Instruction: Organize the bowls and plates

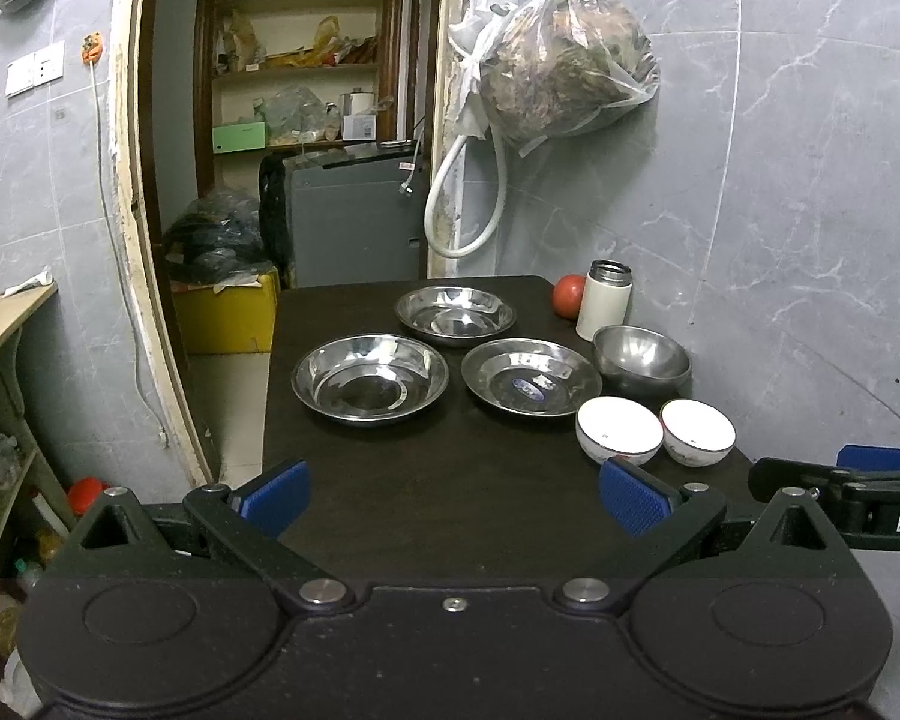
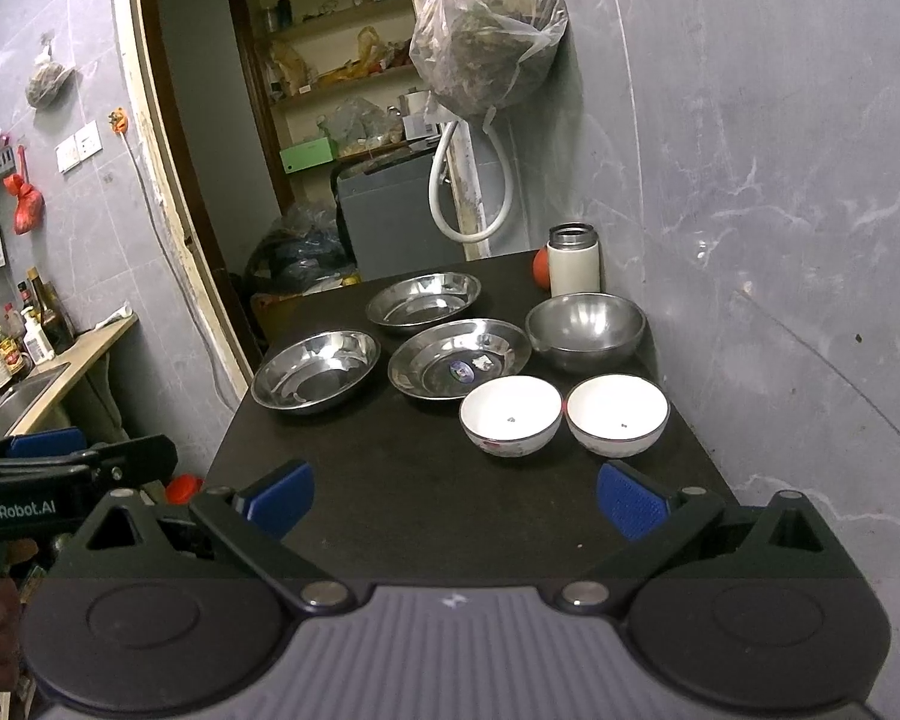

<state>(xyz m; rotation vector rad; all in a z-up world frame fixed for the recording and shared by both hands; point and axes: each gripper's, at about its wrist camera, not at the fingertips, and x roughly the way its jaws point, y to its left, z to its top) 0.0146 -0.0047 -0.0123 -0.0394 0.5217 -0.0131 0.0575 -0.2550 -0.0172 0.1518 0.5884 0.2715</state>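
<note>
Three steel plates lie on the dark table (image 1: 426, 480): a left plate (image 1: 370, 378) (image 2: 315, 372), a far plate (image 1: 455, 315) (image 2: 423, 302) and a stickered plate (image 1: 531, 385) (image 2: 459, 358). A steel bowl (image 1: 642, 360) (image 2: 585, 324) sits at the right, and two white bowls (image 1: 619, 430) (image 1: 698, 432) (image 2: 510, 415) (image 2: 617, 414) stand side by side in front of it. My left gripper (image 1: 455, 501) is open over the table's near edge, holding nothing. My right gripper (image 2: 455, 501) is open too, short of the white bowls.
A white flask (image 1: 603, 300) (image 2: 573, 258) and a red tomato (image 1: 569, 295) stand at the table's far right corner by the grey wall. A plastic bag (image 1: 561, 66) hangs above. A doorway (image 1: 294, 150) opens at the left, with a counter (image 2: 72, 360) and bottles nearby.
</note>
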